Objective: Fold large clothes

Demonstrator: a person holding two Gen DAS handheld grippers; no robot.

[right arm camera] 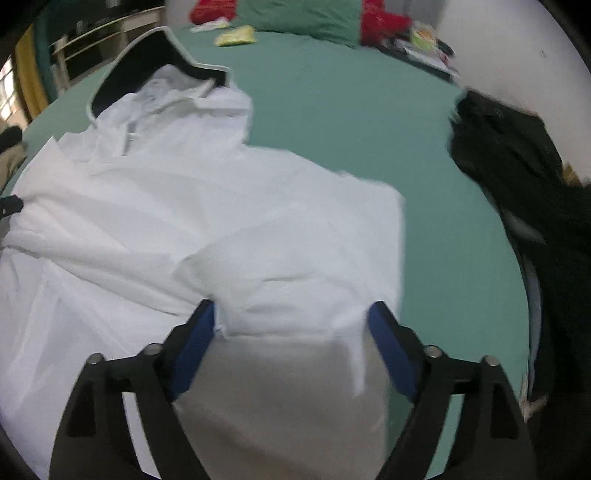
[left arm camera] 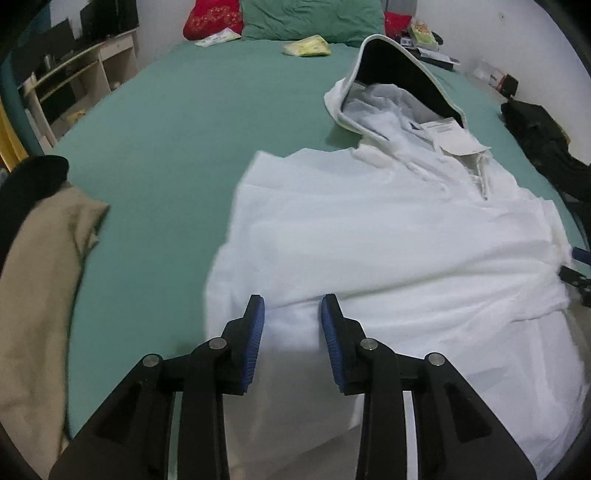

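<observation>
A large white hooded garment [left arm camera: 388, 236] lies spread on the green bed [left arm camera: 166, 155], its dark-lined hood [left arm camera: 402, 70] pointing to the far end. It also shows in the right wrist view [right arm camera: 184, 206]. My left gripper [left arm camera: 292, 306] is open, its blue pads [left arm camera: 255, 332] just above the garment's near left part. My right gripper [right arm camera: 291, 314] is open wide over the garment's near right edge, where a folded flap [right arm camera: 295, 266] lies between the fingers. Neither holds cloth.
A beige garment [left arm camera: 40, 280] lies at the bed's left edge. A black garment [right arm camera: 517, 177] lies on the right side. Green pillows [left arm camera: 310, 18], a red cushion [left arm camera: 214, 18] and a yellow packet [left arm camera: 308, 46] sit at the far end. Shelves [left arm camera: 74, 74] stand left.
</observation>
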